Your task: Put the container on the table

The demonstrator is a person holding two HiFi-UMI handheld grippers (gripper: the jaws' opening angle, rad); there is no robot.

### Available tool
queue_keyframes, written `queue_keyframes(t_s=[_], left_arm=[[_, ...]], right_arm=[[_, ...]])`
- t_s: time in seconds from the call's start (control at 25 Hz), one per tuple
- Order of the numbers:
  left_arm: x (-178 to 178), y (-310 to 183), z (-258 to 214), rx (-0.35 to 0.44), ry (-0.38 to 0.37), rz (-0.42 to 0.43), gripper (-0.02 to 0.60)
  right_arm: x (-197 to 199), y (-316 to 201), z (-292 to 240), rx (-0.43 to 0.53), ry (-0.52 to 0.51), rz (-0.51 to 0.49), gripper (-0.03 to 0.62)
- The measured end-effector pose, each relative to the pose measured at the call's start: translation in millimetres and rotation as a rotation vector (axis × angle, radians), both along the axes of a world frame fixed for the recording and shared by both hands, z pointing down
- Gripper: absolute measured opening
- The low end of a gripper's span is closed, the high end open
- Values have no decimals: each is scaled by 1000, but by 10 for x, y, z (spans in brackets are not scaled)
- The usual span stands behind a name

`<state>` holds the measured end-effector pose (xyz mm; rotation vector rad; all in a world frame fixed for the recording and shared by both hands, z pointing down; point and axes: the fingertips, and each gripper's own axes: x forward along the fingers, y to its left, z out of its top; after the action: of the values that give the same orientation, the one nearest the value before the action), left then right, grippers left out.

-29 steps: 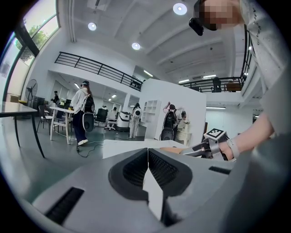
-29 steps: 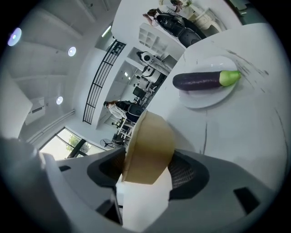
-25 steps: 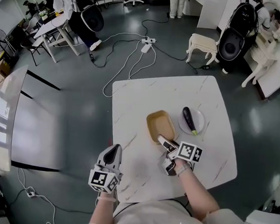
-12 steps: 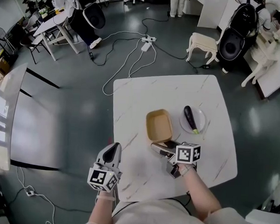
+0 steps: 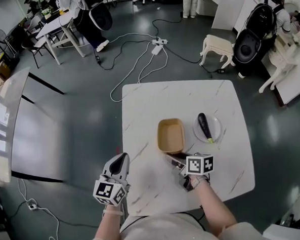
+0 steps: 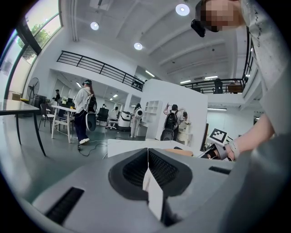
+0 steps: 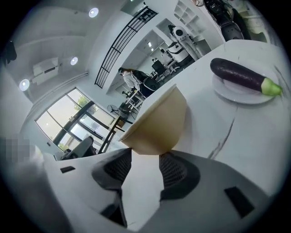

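The tan container [image 5: 171, 135] stands upright on the white marble table [image 5: 156, 99]; in the right gripper view the container [image 7: 157, 125] fills the middle. My right gripper [image 5: 170, 158] lies just short of its near end. In the right gripper's own view the right gripper [image 7: 144, 157] has its jaws apart and closing, with only the container's near corner at the tips and nothing pressed. My left gripper [image 5: 119, 162] hangs off the table's front left edge. Seen from its own camera, the left gripper [image 6: 148, 157] is shut and empty.
A purple eggplant [image 5: 205, 127] lies on a white plate [image 5: 216, 134] right of the container. A cream stool [image 5: 216, 49] and cables [image 5: 144, 55] are on the floor beyond the table. A glass-topped table [image 5: 3, 118] stands at the left. People work at the back.
My right gripper has let go of the container's near end, drawn back a little toward the front edge and rolled. The container stays on the table. The left gripper has kept still.
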<state>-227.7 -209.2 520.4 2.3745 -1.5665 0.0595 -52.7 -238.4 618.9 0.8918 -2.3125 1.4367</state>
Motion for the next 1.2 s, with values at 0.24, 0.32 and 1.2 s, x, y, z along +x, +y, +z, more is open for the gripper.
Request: queue_keyframes(t_s=[0.24,0.32,1.2], left_arm=[[-17,30,10,-6,1,-6,6],[-19,38,16,-8,1,-9,6],[-119,140,42,-2,0,-40,6]], right_arm=[[23,-5,71,-54,-10,61,156],[15,-4,105,-66,-11,67,153],[-17,63,278,-215,-126,217,46]])
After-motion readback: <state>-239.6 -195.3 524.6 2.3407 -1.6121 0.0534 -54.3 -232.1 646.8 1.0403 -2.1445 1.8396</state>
